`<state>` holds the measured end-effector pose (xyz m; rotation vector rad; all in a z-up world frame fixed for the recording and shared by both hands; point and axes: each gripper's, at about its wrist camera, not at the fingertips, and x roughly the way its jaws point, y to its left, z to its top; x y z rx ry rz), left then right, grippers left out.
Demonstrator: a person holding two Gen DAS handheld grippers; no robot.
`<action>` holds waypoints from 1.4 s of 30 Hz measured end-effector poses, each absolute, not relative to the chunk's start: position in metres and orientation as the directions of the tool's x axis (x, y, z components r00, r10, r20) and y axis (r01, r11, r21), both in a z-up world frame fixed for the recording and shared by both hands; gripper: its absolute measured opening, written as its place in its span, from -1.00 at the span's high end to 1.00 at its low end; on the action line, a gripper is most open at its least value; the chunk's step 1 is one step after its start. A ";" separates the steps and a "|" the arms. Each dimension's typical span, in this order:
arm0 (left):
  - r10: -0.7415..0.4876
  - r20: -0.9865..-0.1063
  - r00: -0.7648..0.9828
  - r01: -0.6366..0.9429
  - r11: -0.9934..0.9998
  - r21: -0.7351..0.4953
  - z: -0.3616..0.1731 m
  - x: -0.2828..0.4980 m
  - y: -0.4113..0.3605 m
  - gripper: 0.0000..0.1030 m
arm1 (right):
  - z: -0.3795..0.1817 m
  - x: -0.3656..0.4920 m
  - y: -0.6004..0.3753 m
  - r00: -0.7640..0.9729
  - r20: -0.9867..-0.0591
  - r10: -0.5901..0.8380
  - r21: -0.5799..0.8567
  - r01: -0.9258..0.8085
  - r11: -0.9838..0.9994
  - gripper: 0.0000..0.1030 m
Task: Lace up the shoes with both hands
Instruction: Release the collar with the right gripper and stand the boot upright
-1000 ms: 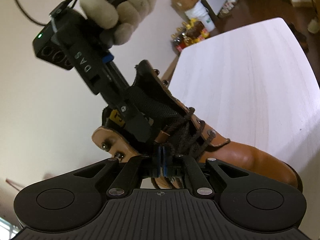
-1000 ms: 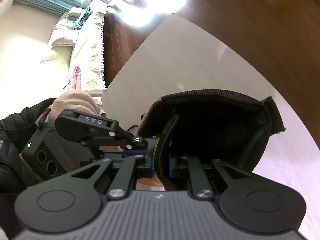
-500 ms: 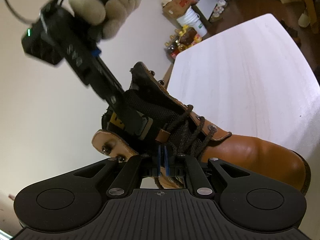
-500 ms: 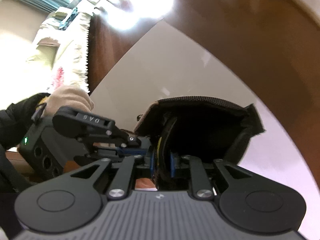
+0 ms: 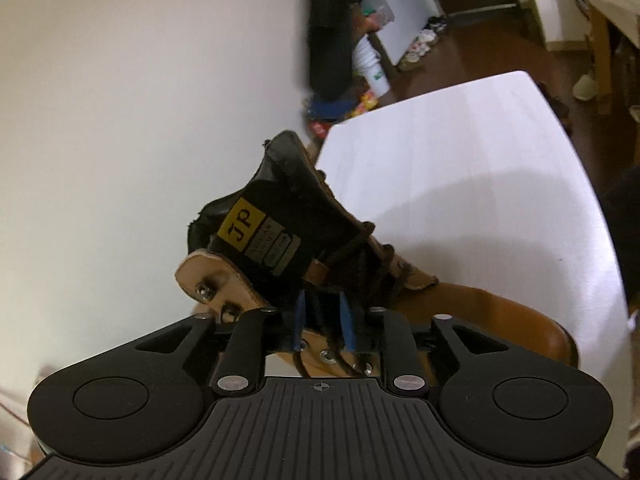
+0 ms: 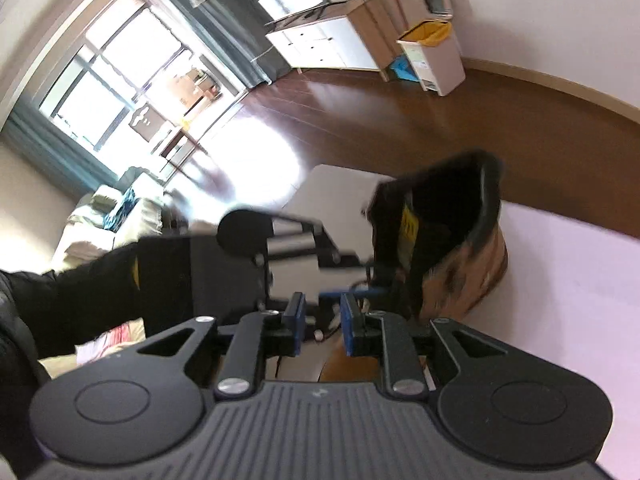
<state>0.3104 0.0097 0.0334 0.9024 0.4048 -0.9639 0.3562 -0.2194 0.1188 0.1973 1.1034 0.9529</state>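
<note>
We're opening both the left gripper (image 5: 323,322) and right gripper (image 6: 323,322), gripping nothing, over the tan boot (image 5: 472,320) lying on the white desk (image 5: 460,184), and we're judging its thin, limp lace (image 5: 362,248) best pinched near its end.

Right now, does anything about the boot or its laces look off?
Yes. The boot is only laced low down; its black tongue stands pulled up and the upper hooks on the tan flap are bare. Left gripper jaws are opening around the laces.
</note>
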 end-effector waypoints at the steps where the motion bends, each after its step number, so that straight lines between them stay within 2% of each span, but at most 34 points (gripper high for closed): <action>1: -0.531 -0.668 0.521 0.849 0.247 0.467 0.039 0.309 0.010 -0.03 | 0.117 0.352 -0.224 0.126 -0.664 0.737 0.575 -0.545 0.610 0.51; 6: -0.527 -0.739 0.420 0.903 0.163 0.396 0.083 0.317 0.011 0.15 | 0.109 0.335 -0.246 0.152 -0.634 0.758 0.603 -0.516 0.608 0.50; 13: -0.461 -0.851 0.252 0.961 0.015 0.276 0.139 0.365 -0.019 0.16 | 0.097 0.321 -0.263 0.155 -0.633 0.758 0.565 -0.577 0.590 0.44; 16: -0.437 -0.875 0.208 0.960 -0.083 0.269 0.144 0.385 -0.036 0.16 | 0.089 0.314 -0.260 0.184 -0.645 0.741 0.525 -0.599 0.605 0.37; 21: -0.369 -0.928 0.048 0.925 -0.334 0.181 0.124 0.428 -0.064 0.19 | 0.078 0.301 -0.246 0.295 -0.620 0.727 0.537 -0.517 0.667 0.37; 28: -0.229 -0.955 -0.186 0.849 -0.526 -0.039 0.078 0.462 -0.093 0.20 | 0.065 0.269 -0.216 0.472 -0.639 0.608 0.502 -0.342 0.794 0.35; 35: -0.047 -0.933 -0.356 0.785 -0.556 -0.272 0.042 0.477 -0.115 0.25 | 0.044 0.262 -0.199 0.533 -0.613 0.582 0.564 -0.220 0.796 0.33; 36: -0.021 -0.923 -0.385 0.778 -0.545 -0.312 0.037 0.480 -0.118 0.31 | 0.042 0.262 -0.196 0.540 -0.612 0.578 0.565 -0.213 0.797 0.33; 39: 0.045 -0.886 -0.461 0.754 -0.506 -0.418 0.026 0.487 -0.123 0.80 | 0.039 0.262 -0.191 0.566 -0.601 0.564 0.564 -0.199 0.801 0.33; 42: 0.051 -0.873 -0.485 0.736 -0.515 -0.439 0.026 0.489 -0.123 0.82 | 0.041 0.263 -0.189 0.624 -0.569 0.536 0.548 -0.199 0.813 0.34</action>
